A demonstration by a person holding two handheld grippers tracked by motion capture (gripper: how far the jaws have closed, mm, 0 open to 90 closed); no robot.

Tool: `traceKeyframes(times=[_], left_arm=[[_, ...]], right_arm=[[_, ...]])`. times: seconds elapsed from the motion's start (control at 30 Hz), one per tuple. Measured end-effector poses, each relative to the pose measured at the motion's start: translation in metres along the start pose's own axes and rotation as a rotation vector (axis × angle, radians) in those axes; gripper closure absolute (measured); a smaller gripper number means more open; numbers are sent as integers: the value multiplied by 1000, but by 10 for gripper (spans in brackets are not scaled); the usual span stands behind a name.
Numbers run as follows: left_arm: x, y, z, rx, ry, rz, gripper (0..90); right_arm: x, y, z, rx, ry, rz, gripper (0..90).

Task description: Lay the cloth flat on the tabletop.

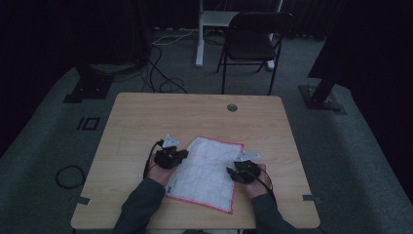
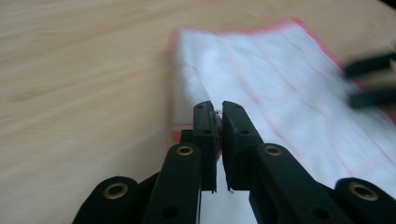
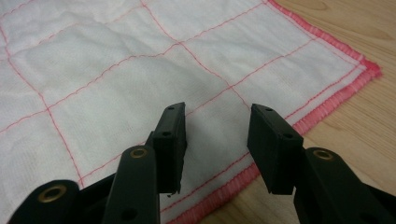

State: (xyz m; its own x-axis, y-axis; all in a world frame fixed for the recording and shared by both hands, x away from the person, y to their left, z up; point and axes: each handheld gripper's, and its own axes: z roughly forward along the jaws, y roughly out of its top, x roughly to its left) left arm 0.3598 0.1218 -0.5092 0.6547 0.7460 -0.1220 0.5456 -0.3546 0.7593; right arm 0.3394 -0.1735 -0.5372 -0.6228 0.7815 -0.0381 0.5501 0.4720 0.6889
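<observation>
A white cloth with red grid lines and a red hem lies flat on the wooden table, towards the front. My left gripper is at the cloth's left edge. In the left gripper view its jaws are pressed together on the hem of the cloth, with threads showing between them. My right gripper hovers at the cloth's right edge. In the right gripper view it is open, low over the cloth just inside the hem, with nothing between its fingers. The right gripper's blurred jaws also appear in the left gripper view.
A round cable hole sits near the table's far edge. Beyond the table stand a black folding chair and a white desk leg. Cables lie on the dark carpet, and a cable coil lies left of the table.
</observation>
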Motion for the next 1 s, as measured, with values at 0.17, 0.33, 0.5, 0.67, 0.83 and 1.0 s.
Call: traceKeyframes(times=[0.17, 0.33, 0.5, 0.67, 0.83, 1.0], left_arm=[[-31, -10, 4, 66, -44, 103, 830], [-41, -12, 5, 89, -78, 132, 759], [-38, -3, -3, 40, -48, 116, 709], [-18, 13, 0, 2, 18, 63, 592], [-2, 18, 18, 24, 31, -7, 564], [1, 18, 35, 81, 7, -33, 523]], right_arm=[[0, 0, 0, 0, -3, -3, 570], [0, 0, 0, -4, -1, -1, 569], [0, -1, 0, -6, -3, -3, 570], [0, -1, 0, -8, -2, 1, 571], [0, -1, 0, -9, 3, 6, 570], [-1, -2, 0, -12, 5, 7, 570]])
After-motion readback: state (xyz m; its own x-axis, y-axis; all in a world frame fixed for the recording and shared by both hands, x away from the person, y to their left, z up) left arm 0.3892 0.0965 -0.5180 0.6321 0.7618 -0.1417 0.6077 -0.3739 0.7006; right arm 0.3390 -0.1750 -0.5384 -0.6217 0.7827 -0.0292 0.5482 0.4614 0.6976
